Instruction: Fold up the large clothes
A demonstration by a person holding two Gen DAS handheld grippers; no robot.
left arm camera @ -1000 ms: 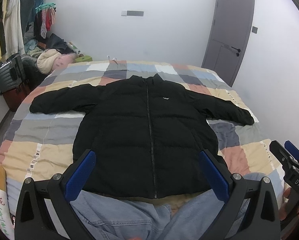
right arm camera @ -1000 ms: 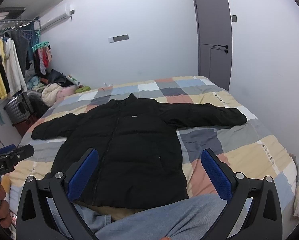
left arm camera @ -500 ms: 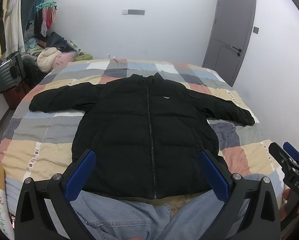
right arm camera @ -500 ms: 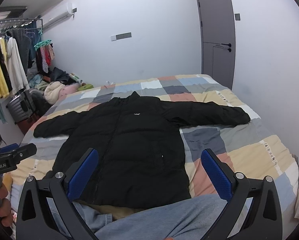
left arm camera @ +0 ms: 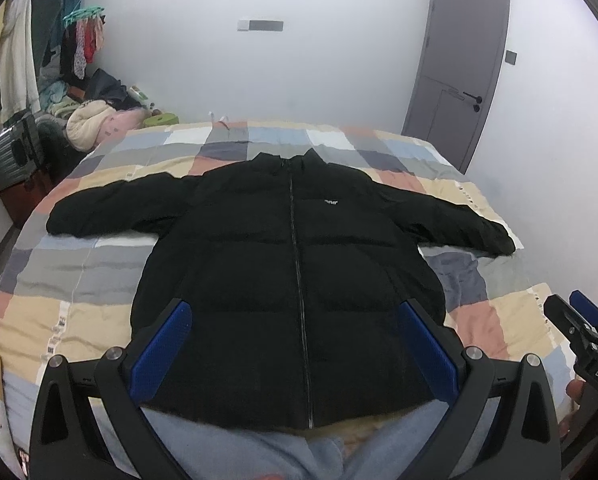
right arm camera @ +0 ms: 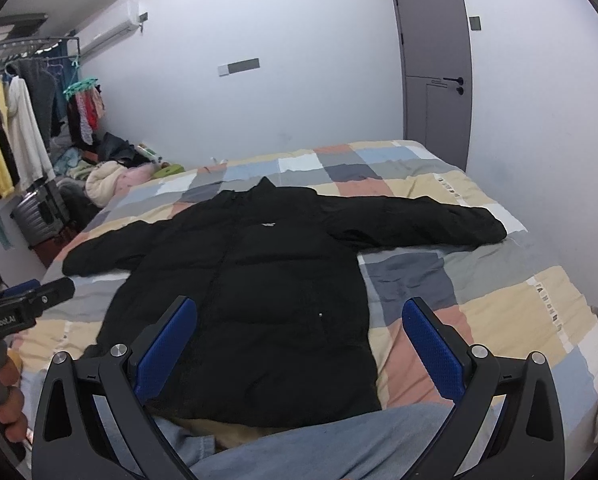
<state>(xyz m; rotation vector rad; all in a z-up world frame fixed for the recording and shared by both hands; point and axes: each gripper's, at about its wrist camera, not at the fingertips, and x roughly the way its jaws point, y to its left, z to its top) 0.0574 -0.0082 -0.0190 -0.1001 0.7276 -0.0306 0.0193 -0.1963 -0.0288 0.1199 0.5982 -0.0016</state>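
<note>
Black puffer jacket (left arm camera: 295, 264) lies flat and face up on the bed (left arm camera: 71, 280), zipped, collar toward the far wall, both sleeves spread straight out over the checked quilt. Left tool (left arm camera: 295, 344) hangs over the jacket's hem with its blue pads wide apart, gripping nothing. Right tool (right arm camera: 299, 344) hovers just beside that hem, likewise spread and empty. Jeans-clad legs (right arm camera: 339, 440) sit below the hem.

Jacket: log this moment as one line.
jacket: flat on bed, zipped, sleeves spread | left tool: open, empty | right tool: open, empty | fold: not begun
</note>
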